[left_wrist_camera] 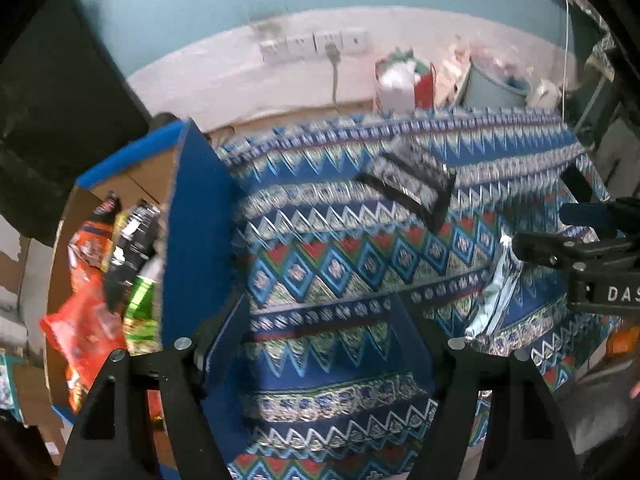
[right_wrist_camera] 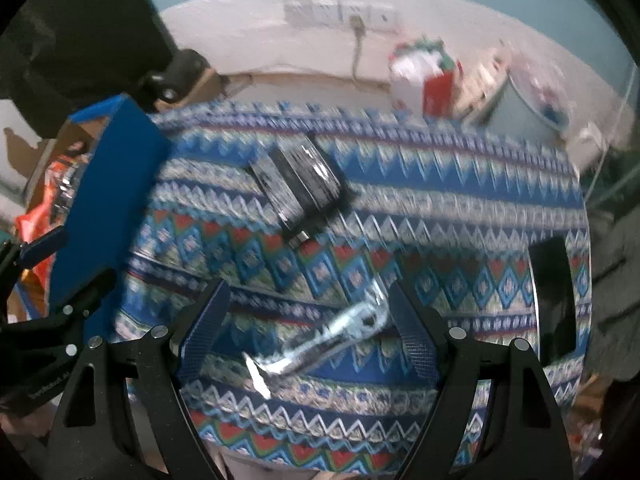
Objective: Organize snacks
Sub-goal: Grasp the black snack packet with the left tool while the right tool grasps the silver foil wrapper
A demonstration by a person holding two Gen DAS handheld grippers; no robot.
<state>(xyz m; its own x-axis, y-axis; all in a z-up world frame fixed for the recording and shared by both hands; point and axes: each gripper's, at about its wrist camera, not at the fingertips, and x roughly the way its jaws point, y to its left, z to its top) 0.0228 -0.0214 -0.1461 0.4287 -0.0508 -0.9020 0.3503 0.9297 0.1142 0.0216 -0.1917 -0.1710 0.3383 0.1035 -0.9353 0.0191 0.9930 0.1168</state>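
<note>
- Left wrist view: patterned cloth (left_wrist_camera: pixel 320 264) covers the table, filling the frame ahead of & under both fingers.
- Blue box (left_wrist_camera: pixel 196 240) stands just left of the left gripper (left_wrist_camera: pixel 320 344); cardboard inside, open top. Snacks in it: orange bags (left_wrist_camera: pixel 86 320), a black pack (left_wrist_camera: pixel 134 236), a green pack (left_wrist_camera: pixel 142 308). Box wall sits close beside the left finger; touching or not, can't tell.
- Black-edged pack (left_wrist_camera: pixel 408 178) lies flat on the cloth, well ahead of the left gripper, a bit to the right.
- Silver pack (left_wrist_camera: pixel 498 284) lies on the cloth, right of the right finger in this view, near the right gripper (right_wrist_camera: pixel 312 336), which comes in from the right edge.
- Left gripper: fingers spread wide, nothing between them but cloth.
- Right wrist view: right gripper fingers spread wide too; silver pack (right_wrist_camera: pixel 320 340) lies crumpled between them, nearer the right finger. Pads not pressing on it. Frame blurred.
- Black-edged pack (right_wrist_camera: pixel 298 184) ahead of the fingers, centre; box (right_wrist_camera: pixel 108 208) far left.
- Dark flat item (right_wrist_camera: pixel 554 300) right of the right finger, at the cloth's edge; what it is, can't tell.
- Wall sockets (left_wrist_camera: pixel 312 44) w/ a cord, far behind.
</note>
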